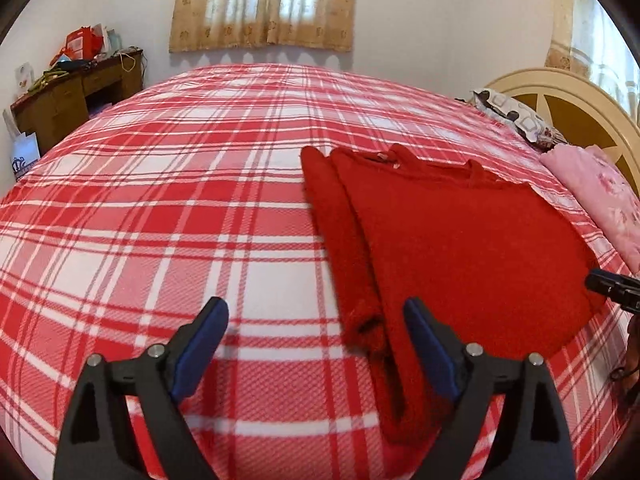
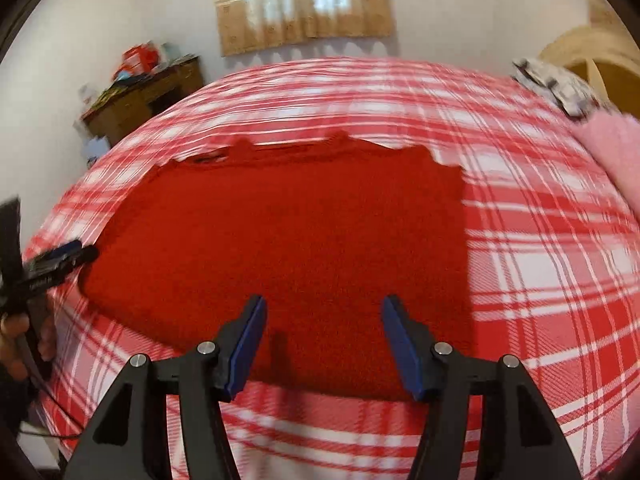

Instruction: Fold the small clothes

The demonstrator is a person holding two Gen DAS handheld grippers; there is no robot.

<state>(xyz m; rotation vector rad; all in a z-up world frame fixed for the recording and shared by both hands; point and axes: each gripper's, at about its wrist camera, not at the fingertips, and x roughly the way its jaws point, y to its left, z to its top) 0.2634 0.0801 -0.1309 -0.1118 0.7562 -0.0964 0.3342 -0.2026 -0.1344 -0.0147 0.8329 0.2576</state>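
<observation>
A red knit sweater (image 1: pixel 460 240) lies flat on the red and white plaid bed cover (image 1: pixel 160 220), one sleeve (image 1: pixel 340 240) folded along its left side. My left gripper (image 1: pixel 316 309) hovers open over the sleeve's cuff and the sweater's near left corner, nothing pressed between its blue pads. In the right wrist view the sweater (image 2: pixel 300 232) fills the middle. My right gripper (image 2: pixel 324 305) stands open above its near hem, holding nothing. Each gripper shows at the other view's edge: the right gripper's tip (image 1: pixel 612 288) and the left gripper's tip (image 2: pixel 60 258), held by a hand (image 2: pixel 16 344).
A cluttered wooden desk (image 1: pixel 76 84) stands at the far left by the wall, with a white bag (image 1: pixel 24 152) beside it. A patterned pillow (image 1: pixel 516 116), a pink quilt (image 1: pixel 600 196) and a cream headboard (image 1: pixel 560 100) lie to the right. A curtained window (image 1: pixel 264 4) is behind the bed.
</observation>
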